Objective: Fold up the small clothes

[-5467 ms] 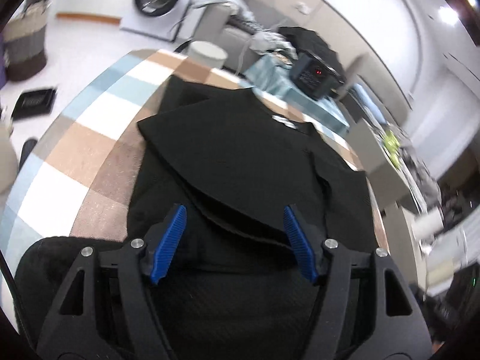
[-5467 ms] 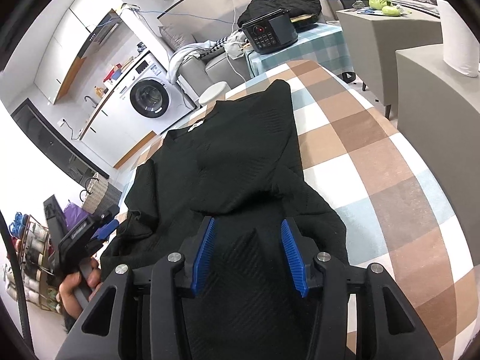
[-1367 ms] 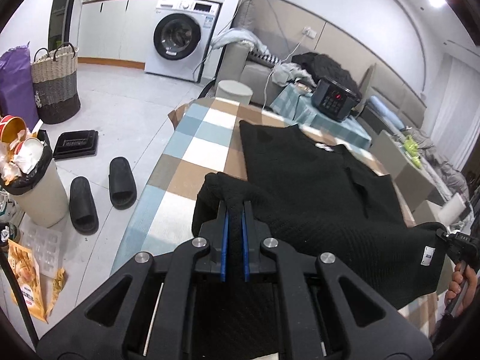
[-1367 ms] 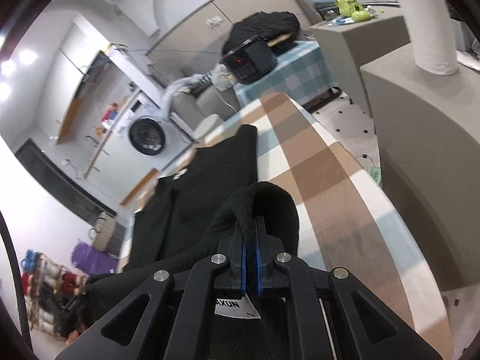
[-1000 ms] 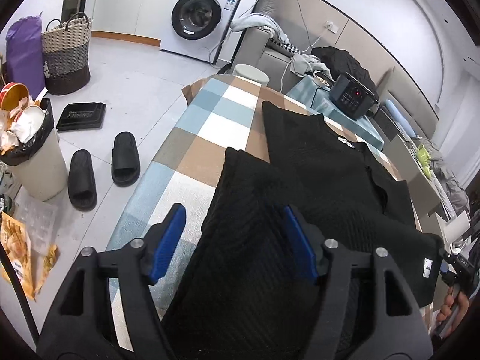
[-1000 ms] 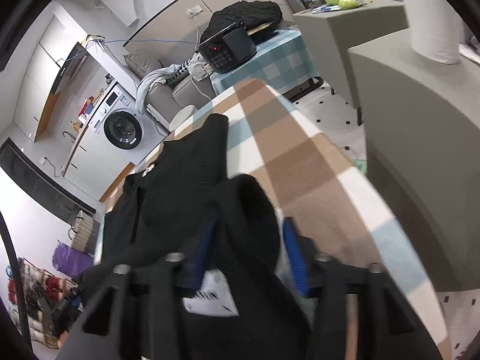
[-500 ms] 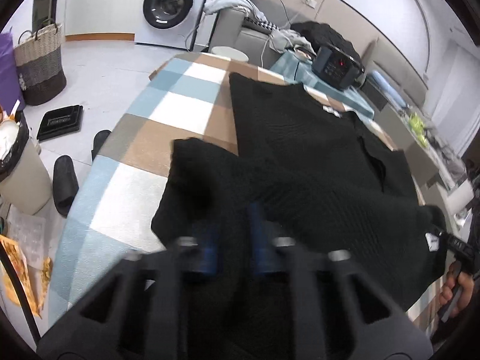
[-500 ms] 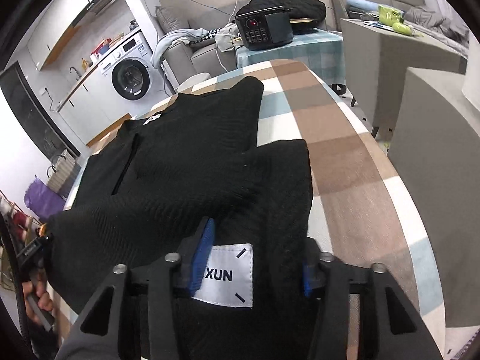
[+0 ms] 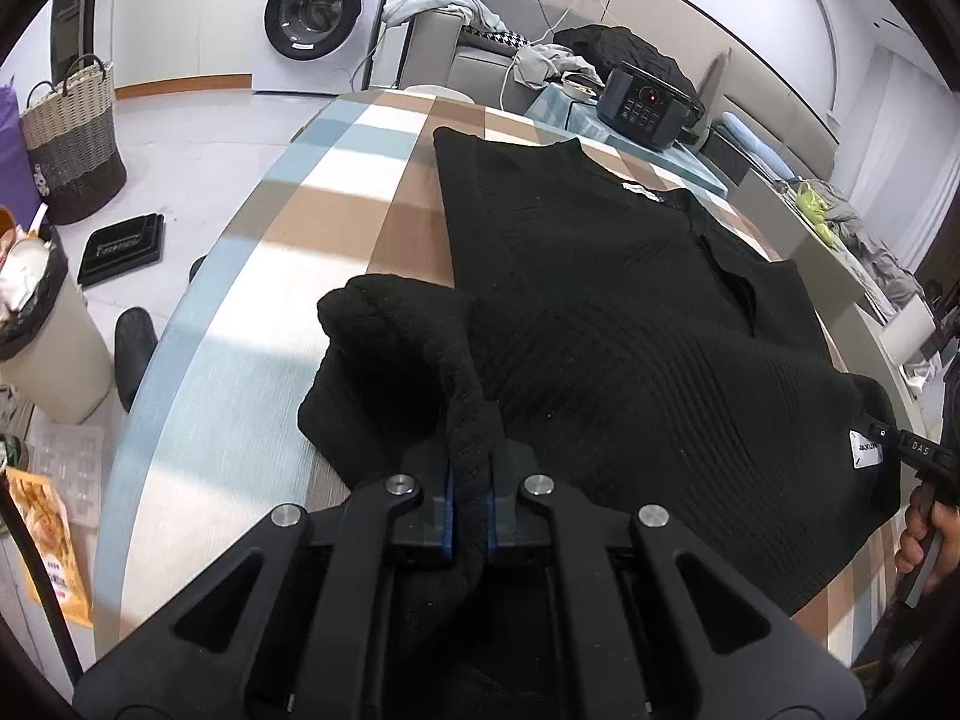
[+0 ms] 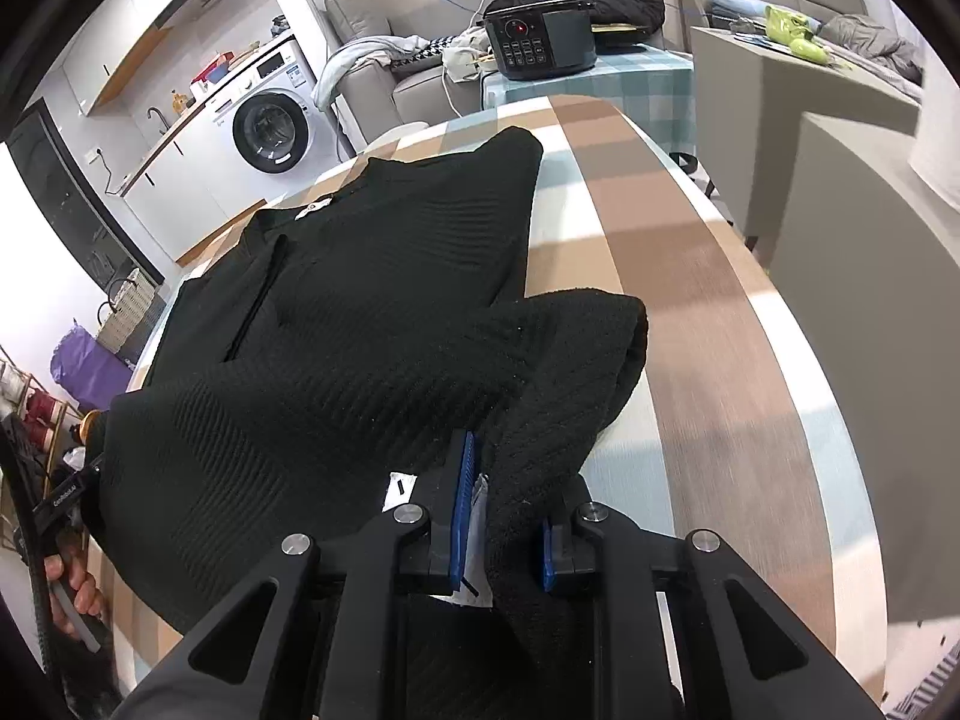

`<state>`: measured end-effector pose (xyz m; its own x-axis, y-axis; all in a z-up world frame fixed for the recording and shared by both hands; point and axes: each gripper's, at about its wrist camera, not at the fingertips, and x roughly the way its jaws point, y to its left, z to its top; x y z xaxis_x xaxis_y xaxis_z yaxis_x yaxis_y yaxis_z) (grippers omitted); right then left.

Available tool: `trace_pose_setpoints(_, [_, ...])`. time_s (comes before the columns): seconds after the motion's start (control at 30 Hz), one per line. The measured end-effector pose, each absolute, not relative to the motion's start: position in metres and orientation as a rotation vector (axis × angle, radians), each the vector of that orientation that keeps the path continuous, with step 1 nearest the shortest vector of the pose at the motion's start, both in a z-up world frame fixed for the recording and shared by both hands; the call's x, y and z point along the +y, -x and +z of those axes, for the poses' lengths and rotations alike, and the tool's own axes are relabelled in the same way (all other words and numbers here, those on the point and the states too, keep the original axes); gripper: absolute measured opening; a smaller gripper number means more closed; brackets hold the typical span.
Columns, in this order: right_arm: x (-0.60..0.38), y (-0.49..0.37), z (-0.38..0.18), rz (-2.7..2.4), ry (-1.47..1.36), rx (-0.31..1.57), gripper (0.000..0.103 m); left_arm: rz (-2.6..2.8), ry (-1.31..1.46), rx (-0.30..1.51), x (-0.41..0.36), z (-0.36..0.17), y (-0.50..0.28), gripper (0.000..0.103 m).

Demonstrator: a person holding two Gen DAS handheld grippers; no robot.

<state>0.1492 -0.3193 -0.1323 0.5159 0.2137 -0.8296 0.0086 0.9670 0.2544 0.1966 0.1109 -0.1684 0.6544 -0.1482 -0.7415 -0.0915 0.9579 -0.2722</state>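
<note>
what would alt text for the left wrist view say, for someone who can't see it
The left gripper is shut on a bunched fold of a black knit sweater lying on a checked table. At the right edge, the right gripper holds the sweater's other corner. A washing machine stands behind.

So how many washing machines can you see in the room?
1. The white washing machine stands against the far wall, beyond the checked table; the right wrist view shows the same one. Others may be hidden outside the views.
</note>
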Motion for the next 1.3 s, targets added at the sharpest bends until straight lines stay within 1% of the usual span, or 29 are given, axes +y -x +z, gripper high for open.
trace_pose_setpoints(0.23, [-0.327,-0.093,-0.125,0.134,-0.287,1.044,0.018,-0.004,0.334,0.836,0.12,-0.162,-0.131,0.004])
trace_pose_setpoints(0.3, [-0.33,-0.084,-0.122,0.135,-0.285,1.029,0.021,0.001,0.362,0.823,0.127,-0.158,-0.12,0.006])
trace_pose_setpoints(0.33, [-0.332,-0.081,-0.119,0.134,-0.288,1.012,0.026,0.001,0.377,0.82,0.129,-0.156,-0.114,0.009])
trace_pose_setpoints(0.37, [-0.335,-0.076,-0.118,0.132,-0.294,1.005,0.033,0.012,0.392,0.818,0.133,-0.152,-0.109,0.014])
trace_pose_setpoints(0.4, [-0.338,-0.074,-0.116,0.13,-0.306,1.001,0.036,0.028,0.4,0.817,0.137,-0.149,-0.105,0.026])
trace_pose_setpoints(0.43, [-0.341,-0.07,-0.112,0.13,-0.326,0.993,0.041,0.041,0.402,0.809,0.139,-0.145,-0.101,0.044])
trace_pose_setpoints(0.47, [-0.345,-0.065,-0.108,0.133,-0.349,0.973,0.042,0.06,0.404,0.789,0.142,-0.141,-0.093,0.058])
trace_pose_setpoints(0.53, [-0.352,-0.057,-0.101,0.136,-0.375,0.943,0.044,0.081,0.403,0.764,0.145,-0.134,-0.081,0.066])
trace_pose_setpoints(0.7, [-0.363,-0.021,-0.096,0.133,-0.4,0.92,0.047,0.094,0.406,0.791,0.146,-0.132,-0.051,0.067])
trace_pose_setpoints(0.77, [-0.366,-0.011,-0.098,0.13,-0.411,0.919,0.05,0.102,0.407,0.8,0.144,-0.133,-0.041,0.067])
trace_pose_setpoints(0.83, [-0.368,-0.002,-0.101,0.134,-0.432,0.918,0.052,0.107,0.411,0.808,0.144,-0.135,-0.033,0.067])
trace_pose_setpoints(1.0, [-0.373,0.011,-0.102,0.141,-0.45,0.916,0.052,0.116,0.4,0.819,0.139,-0.14,-0.024,0.067])
trace_pose_setpoints(1.3, [-0.377,0.017,-0.103,0.132,-0.433,0.931,0.054,0.137,0.398,0.846,0.136,-0.152,-0.039,0.067])
